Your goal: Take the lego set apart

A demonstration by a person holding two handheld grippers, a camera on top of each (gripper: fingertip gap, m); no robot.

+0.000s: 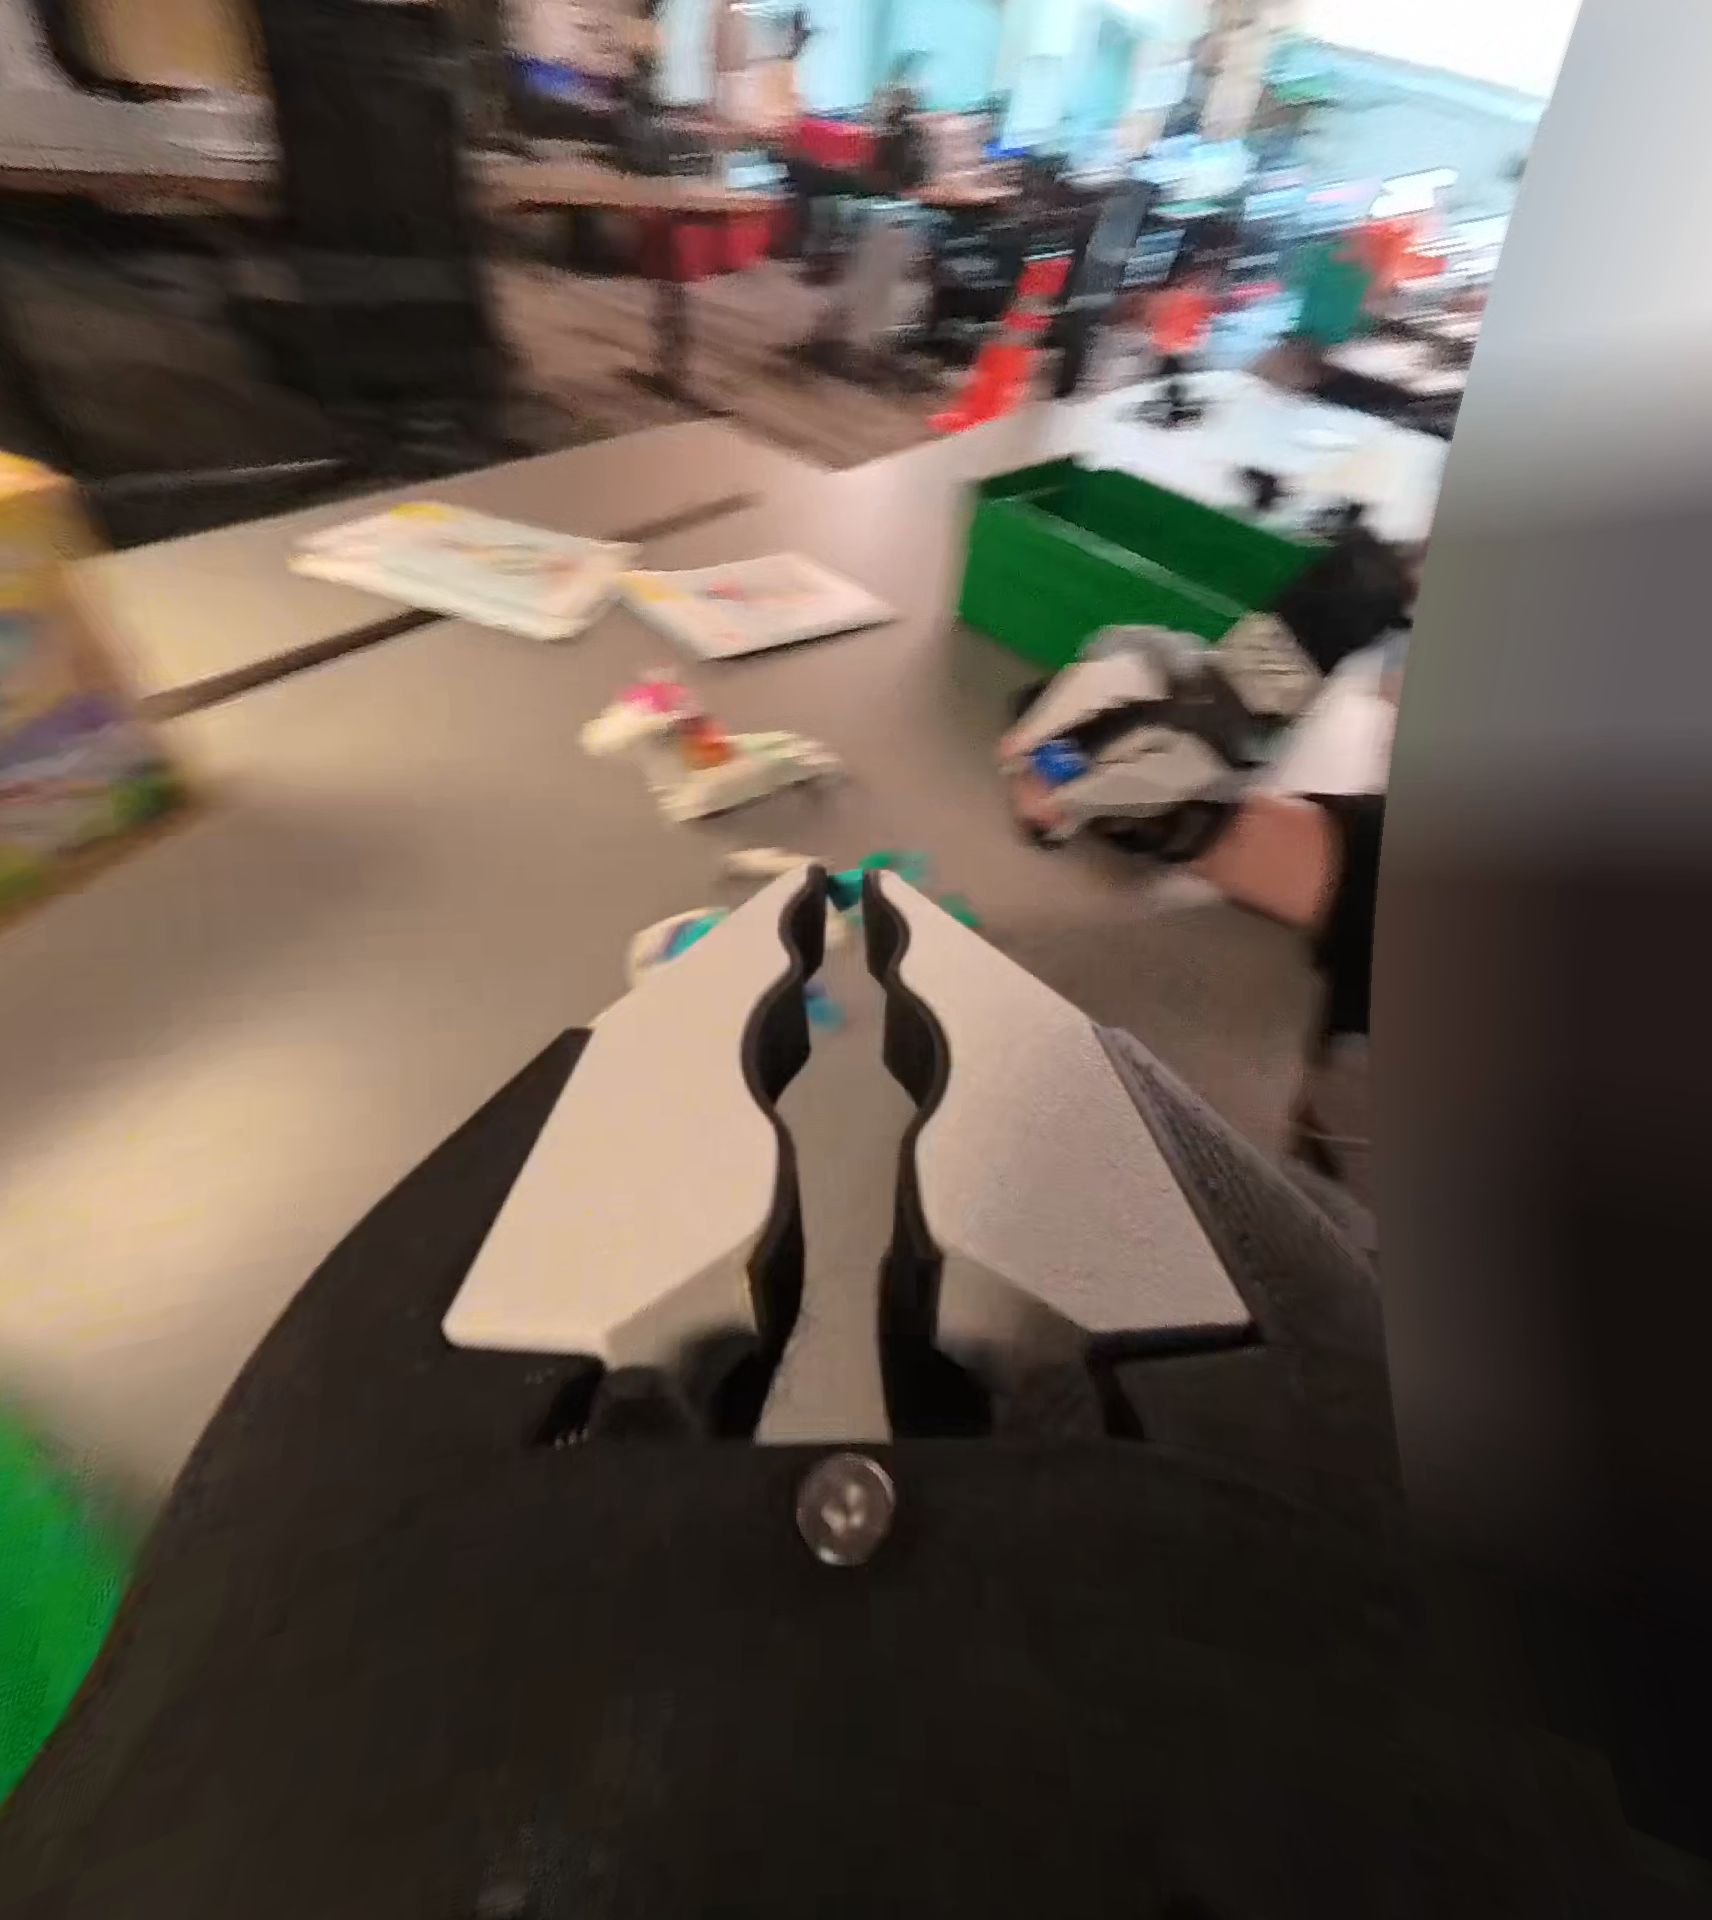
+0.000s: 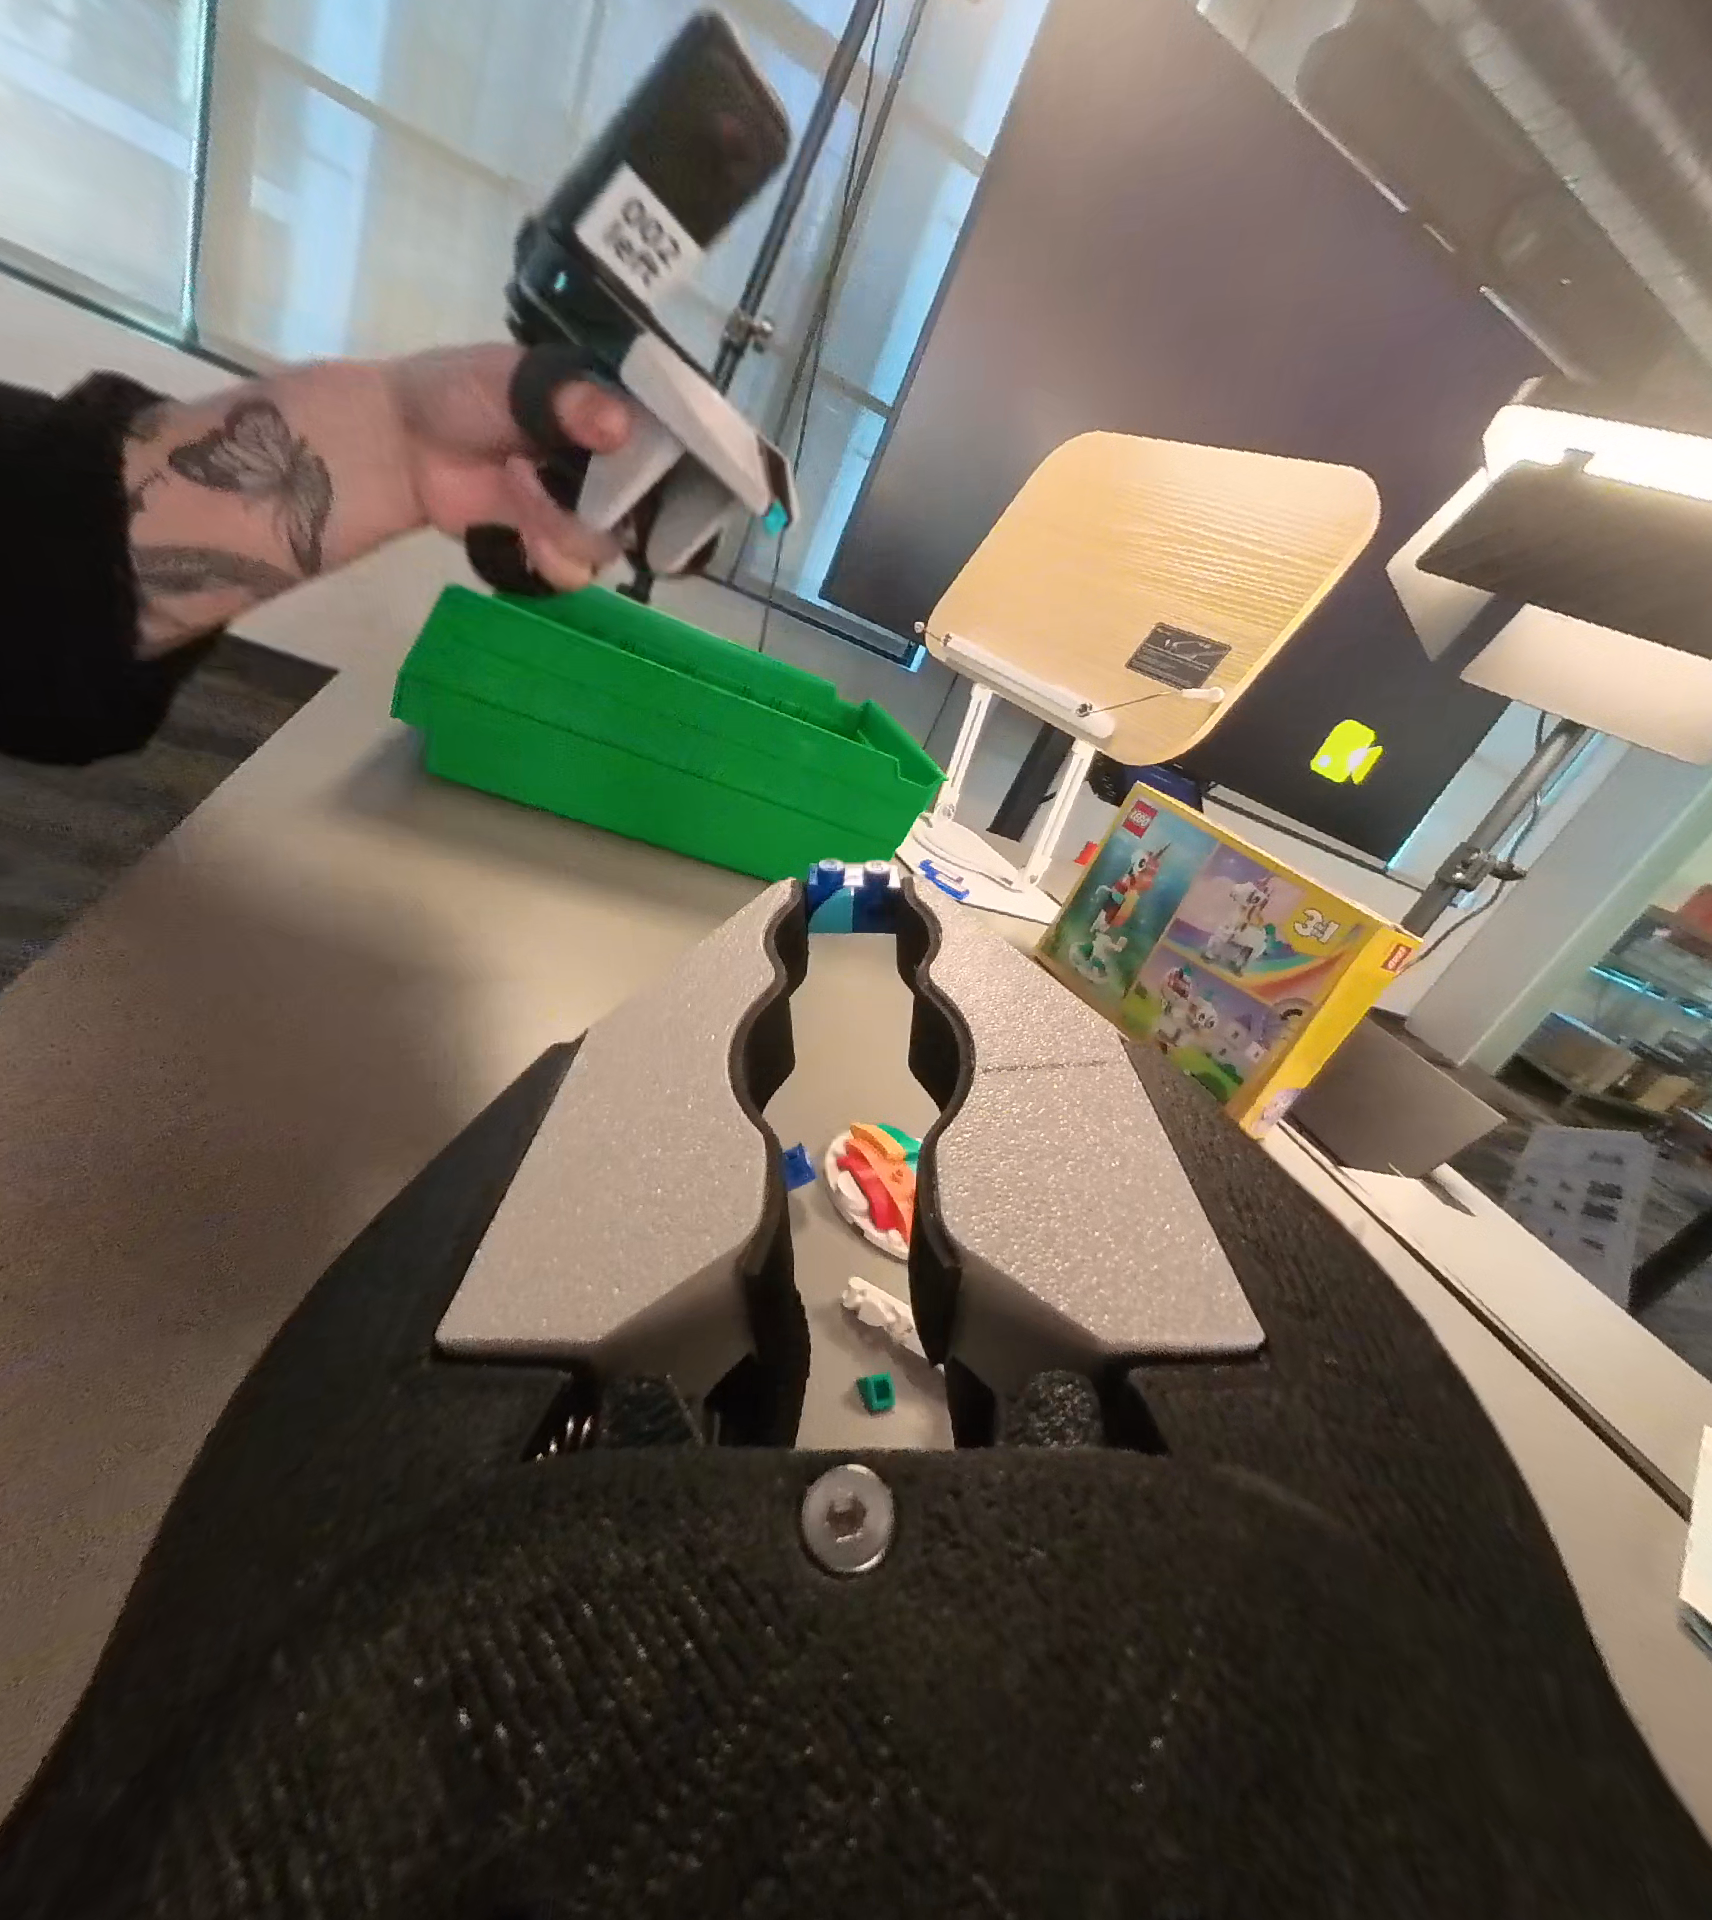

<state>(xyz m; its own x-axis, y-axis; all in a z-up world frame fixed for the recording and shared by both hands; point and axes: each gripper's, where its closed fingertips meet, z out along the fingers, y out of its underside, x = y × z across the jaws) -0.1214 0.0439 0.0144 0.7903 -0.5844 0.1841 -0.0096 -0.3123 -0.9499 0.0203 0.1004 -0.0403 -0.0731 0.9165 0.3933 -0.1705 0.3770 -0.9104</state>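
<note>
The right gripper (image 2: 852, 899) is clamped on one small blue lego piece (image 2: 850, 902) at its tips. Below it, on the gray table (image 2: 208, 1039), lie four loose bits: one round white piece with orange and red bows (image 2: 873, 1179), one tiny blue brick (image 2: 796, 1162), one white piece (image 2: 875, 1311) and one green brick (image 2: 873, 1392).

At 11 o'clock, a hand (image 2: 457, 457) holds the left gripper (image 2: 777, 511), pinched on one teal piece (image 2: 779, 516), above one green bin (image 2: 665, 727). At 2 o'clock stands one yellow lego box (image 2: 1236, 956).

The left wrist view is blurry. One white lego unicorn (image 1: 701, 748) stands on the table.
</note>
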